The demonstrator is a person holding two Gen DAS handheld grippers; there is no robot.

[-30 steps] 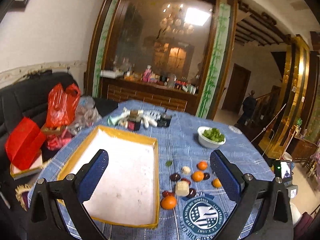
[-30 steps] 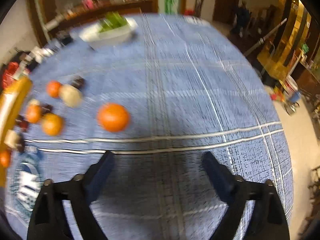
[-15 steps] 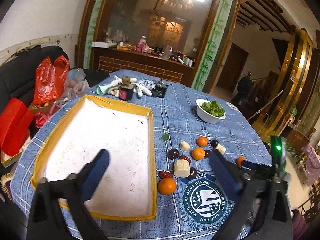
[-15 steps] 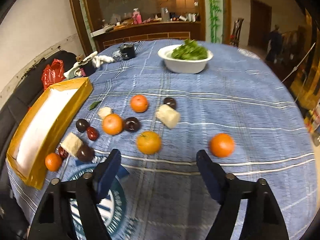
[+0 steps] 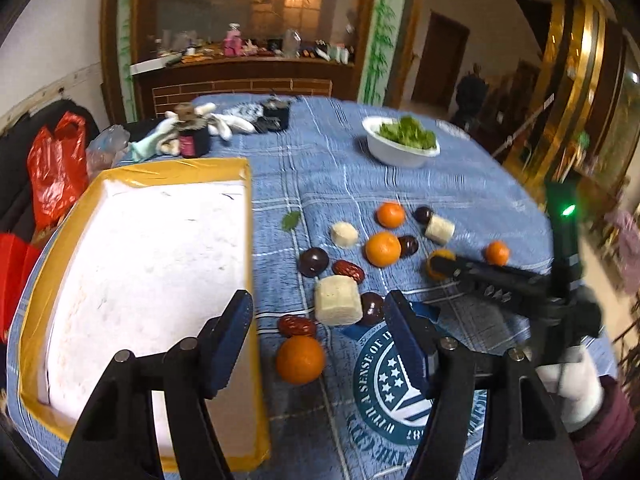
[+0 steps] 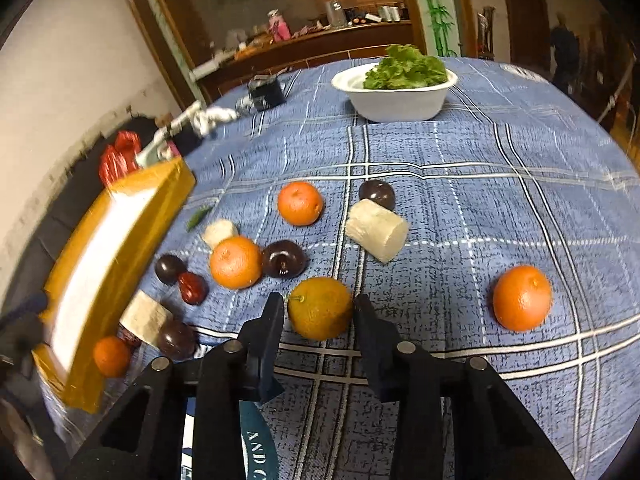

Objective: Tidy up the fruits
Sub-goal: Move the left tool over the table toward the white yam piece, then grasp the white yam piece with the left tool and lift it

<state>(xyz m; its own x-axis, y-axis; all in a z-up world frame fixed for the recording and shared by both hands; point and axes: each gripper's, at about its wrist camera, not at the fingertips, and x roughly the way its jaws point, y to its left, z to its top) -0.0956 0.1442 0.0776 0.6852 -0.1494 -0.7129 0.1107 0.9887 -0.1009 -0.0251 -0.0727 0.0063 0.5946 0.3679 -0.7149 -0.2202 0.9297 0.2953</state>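
Several oranges, dark plums, red dates and pale cut chunks lie on the blue checked tablecloth beside a yellow-rimmed white tray [image 5: 240, 216]. My right gripper [image 6: 319, 312] has its fingers around a yellowish orange [image 6: 320, 309], touching or nearly touching both sides. It also shows in the left wrist view [image 5: 444, 266]. Another orange [image 6: 522, 298] lies to its right. My left gripper [image 5: 320, 322] is open and empty above an orange [image 5: 300, 359] and a pale chunk [image 5: 338, 300] next to the tray's right rim.
A white bowl of greens [image 6: 396, 92] stands at the far side. Gloves and dark jars [image 5: 196, 138] lie behind the tray. Red bags [image 5: 56, 164] sit on a black seat left of the table. A round printed emblem [image 5: 396, 380] is near the front edge.
My right gripper moved forward and narrowed around the yellowish orange. My left gripper moved lower and nearer the fruits, and its fingers stand closer together than before.
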